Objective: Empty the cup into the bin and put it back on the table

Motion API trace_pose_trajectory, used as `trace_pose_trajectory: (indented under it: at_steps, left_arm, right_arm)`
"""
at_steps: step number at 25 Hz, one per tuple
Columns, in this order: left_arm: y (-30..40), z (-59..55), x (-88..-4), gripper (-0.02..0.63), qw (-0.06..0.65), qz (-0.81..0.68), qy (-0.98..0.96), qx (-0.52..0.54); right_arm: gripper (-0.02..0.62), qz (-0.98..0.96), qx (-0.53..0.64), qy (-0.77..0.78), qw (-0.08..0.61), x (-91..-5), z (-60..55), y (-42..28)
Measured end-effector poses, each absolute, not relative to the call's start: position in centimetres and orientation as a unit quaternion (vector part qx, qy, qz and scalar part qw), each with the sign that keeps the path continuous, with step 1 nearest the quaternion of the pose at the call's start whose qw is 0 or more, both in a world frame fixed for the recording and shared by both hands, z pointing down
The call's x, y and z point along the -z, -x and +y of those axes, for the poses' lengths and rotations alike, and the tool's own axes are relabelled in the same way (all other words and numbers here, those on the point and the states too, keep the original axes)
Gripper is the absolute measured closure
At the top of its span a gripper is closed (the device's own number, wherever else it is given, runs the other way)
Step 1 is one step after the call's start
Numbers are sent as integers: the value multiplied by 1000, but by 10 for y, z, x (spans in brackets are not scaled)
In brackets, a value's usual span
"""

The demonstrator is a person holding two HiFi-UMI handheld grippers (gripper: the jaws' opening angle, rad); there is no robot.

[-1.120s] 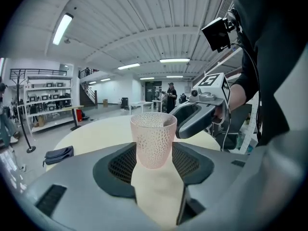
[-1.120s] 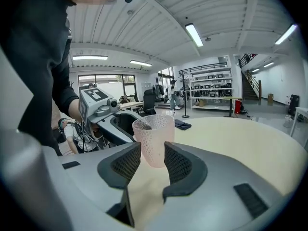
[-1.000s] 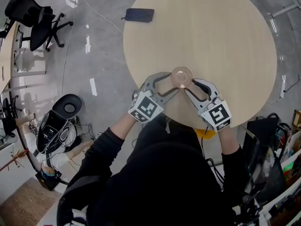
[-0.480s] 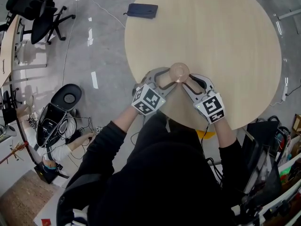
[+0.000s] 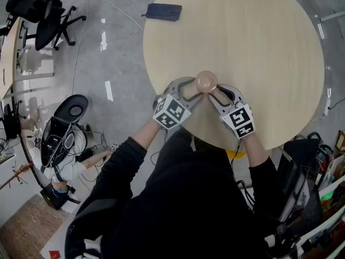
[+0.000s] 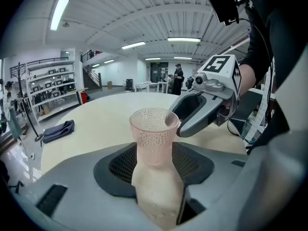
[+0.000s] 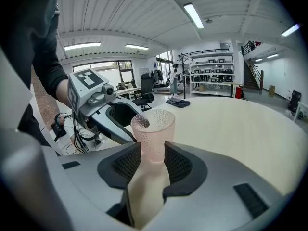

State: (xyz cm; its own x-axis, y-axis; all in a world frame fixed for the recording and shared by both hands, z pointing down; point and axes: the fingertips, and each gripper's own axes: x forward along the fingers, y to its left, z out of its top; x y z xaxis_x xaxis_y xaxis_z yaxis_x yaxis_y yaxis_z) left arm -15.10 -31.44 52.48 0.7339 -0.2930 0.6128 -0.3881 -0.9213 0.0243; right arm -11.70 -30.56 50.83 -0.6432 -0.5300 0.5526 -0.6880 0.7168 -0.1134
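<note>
head view: a pale pink cup [image 5: 206,81] sits over the near part of the round wooden table [image 5: 259,42], mouth up, with the left gripper [image 5: 194,93] and the right gripper [image 5: 216,94] meeting it from either side; i cannot tell whether its base rests on the wood or is just off it. a dark folded cloth [image 5: 163,11] lies well apart at the far edge, and i cannot pick out a bin for certain. left gripper view: the cup stands upright between this gripper's jaws, which are closed against its lower body, and the dotted rim rises clear above the pads; the other gripper's tip comes right up to the rim. right gripper view: the same cup is pinched between these jaws too, with the pads tight on its sides below the rim. the wall looks thin, see-through and finely dimpled, so i judge it light, a bit springy and easy to crush; a gentle hold low on the body, where it is now taken, seems safest, and the dimples should help against slipping. its long axis runs straight up, opening to the ceiling, so it will need tipping well over to empty; nothing shows inside that i can make out.
</note>
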Motion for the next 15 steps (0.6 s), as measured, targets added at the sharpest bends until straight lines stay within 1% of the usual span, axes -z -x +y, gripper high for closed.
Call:
trace_pose_trajectory:
  at_steps: [7,15]
  left_arm:
    - [152,-312,-533,367,80,-176,-925,-328]
    - [166,-314,-540,365,104,-202,-915,-334]
  right_arm:
    - [436,-890,-169,-341,251,-515,-304,118]
    - [436,-888,-171,-340,257,-516,-299,118]
